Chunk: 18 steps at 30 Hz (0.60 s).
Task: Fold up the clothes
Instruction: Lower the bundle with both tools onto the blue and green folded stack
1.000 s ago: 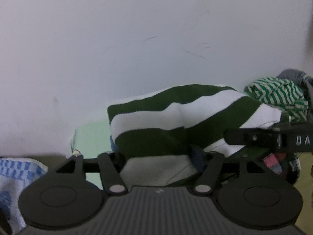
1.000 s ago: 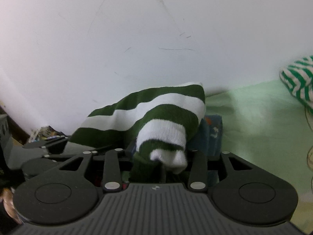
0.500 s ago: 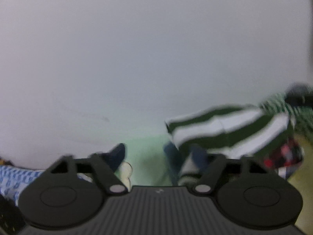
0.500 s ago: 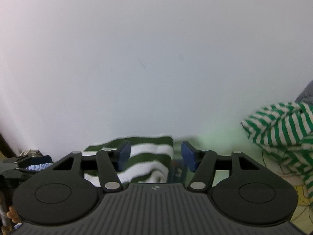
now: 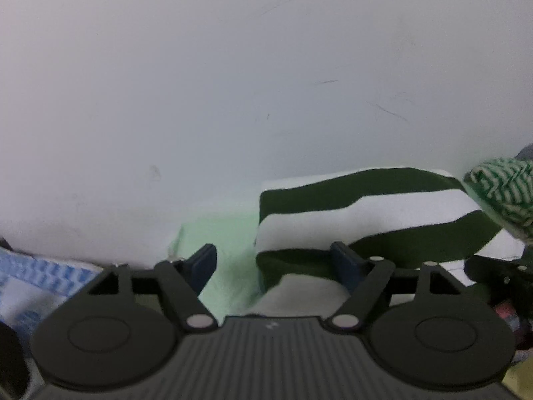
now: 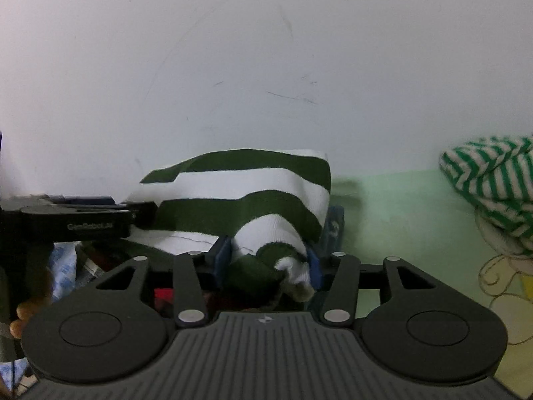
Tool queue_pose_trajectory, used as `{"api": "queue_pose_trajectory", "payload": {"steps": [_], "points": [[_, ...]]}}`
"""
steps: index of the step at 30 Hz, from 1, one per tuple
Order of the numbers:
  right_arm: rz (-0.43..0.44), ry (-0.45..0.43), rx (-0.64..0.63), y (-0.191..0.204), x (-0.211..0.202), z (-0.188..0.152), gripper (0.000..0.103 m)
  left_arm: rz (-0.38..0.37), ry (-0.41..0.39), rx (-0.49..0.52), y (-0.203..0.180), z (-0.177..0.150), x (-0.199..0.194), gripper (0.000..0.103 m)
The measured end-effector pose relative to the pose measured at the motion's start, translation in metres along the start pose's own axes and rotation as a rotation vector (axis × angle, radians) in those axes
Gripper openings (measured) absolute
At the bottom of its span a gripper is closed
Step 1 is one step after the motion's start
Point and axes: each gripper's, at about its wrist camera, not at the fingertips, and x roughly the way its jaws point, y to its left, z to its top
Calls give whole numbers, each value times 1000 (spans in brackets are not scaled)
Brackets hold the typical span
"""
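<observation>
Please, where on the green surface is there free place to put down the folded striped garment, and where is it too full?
Free: the green surface between the dark green striped garment and the bright green striped pile; also a smaller bare strip left of that garment, toward the blue checked cloth. Crowded: under and behind the garment, where other clothes lie, and the right edge at the pile.

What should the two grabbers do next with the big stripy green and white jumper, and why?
Probably the right gripper should finish pinching the bunched cuff of the dark green and white striped jumper between its closing jaws. The left gripper is opening, with only the jumper's edge by its right finger, so nothing else holds the cloth for the next fold.
</observation>
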Motion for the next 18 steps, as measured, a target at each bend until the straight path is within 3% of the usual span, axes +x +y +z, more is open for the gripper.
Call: {"api": "queue_pose_trajectory", "payload": {"steps": [3, 5, 9, 10, 13, 15, 18], "points": [[65, 14, 113, -18, -11, 13, 54, -6, -4, 12, -1, -1, -6, 81], [53, -55, 148, -21, -36, 16, 53, -4, -20, 24, 1, -2, -18, 80], [64, -46, 225, -32, -52, 11, 53, -23, -55, -21, 17, -4, -49, 77], [61, -42, 220, -30, -53, 9, 52, -24, -50, -19, 15, -6, -48, 76], [77, -26, 202, -16, -46, 7, 35, -16, -28, 14, 6, -12, -42, 76], [89, -9, 212, -6, -37, 7, 33, -6, -26, 27, 1, -13, -38, 76], [35, 12, 156, 7, -13, 4, 35, -11, -6, -2, -2, -12, -30, 77]]}}
